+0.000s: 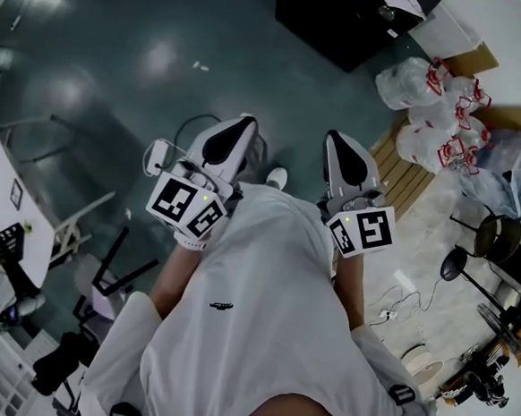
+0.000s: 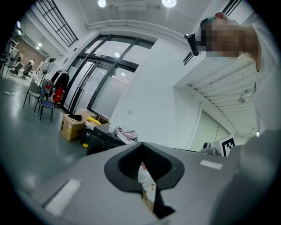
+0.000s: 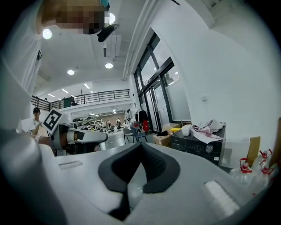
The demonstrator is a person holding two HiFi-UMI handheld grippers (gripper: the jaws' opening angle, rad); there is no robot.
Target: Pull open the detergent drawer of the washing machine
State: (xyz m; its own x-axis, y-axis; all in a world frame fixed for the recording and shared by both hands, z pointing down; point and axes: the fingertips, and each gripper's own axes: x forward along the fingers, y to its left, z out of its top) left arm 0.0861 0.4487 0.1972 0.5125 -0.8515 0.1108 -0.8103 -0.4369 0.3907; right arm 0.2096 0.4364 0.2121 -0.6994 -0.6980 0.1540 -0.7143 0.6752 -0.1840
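**Item 1. Left gripper** (image 1: pixel 242 128): held out ahead of the person, on the left and pointing to the far side. Its jaws are clenched pad to pad with nothing gripped (the white and red seen through the slit under the pads is a bag lying far off). A marker cube (image 1: pixel 187 206) sits at its near end.

**Item 2. Right gripper** (image 1: pixel 335 146): beside the left one but apart from it, pointing the same way. Its jaws are pressed together and empty. Its own cube (image 1: pixel 364 230) is at the near end.

**Item 3. Person:** wears a white shirt (image 1: pixel 260 328), with both forearms forward.

**Item 4. Floor** (image 1: pixel 119 66): dark and glossy, with lamp reflections.

**Item 5. Black box** (image 1: pixel 343 21): far, ahead of the 2 grippers.
- The right gripper view shows a control strip with a round dial on its front.
- Crumpled cloth (image 3: pixel 208 128) lies on top.
- I cannot tell whether this is the washing machine, and no detergent drawer can be made out on it.

**Item 6. Plastic bags** (image 1: pixel 430 104): white with red ties, heaped at the far right on a slatted wooden pallet (image 1: pixel 405 174).

**Item 7. Cardboard box** (image 2: pixel 71 127): stands open on the floor, just left of the black box.

**Item 8. Chairs** (image 2: pixel 41 103): far left, by the glazed wall.
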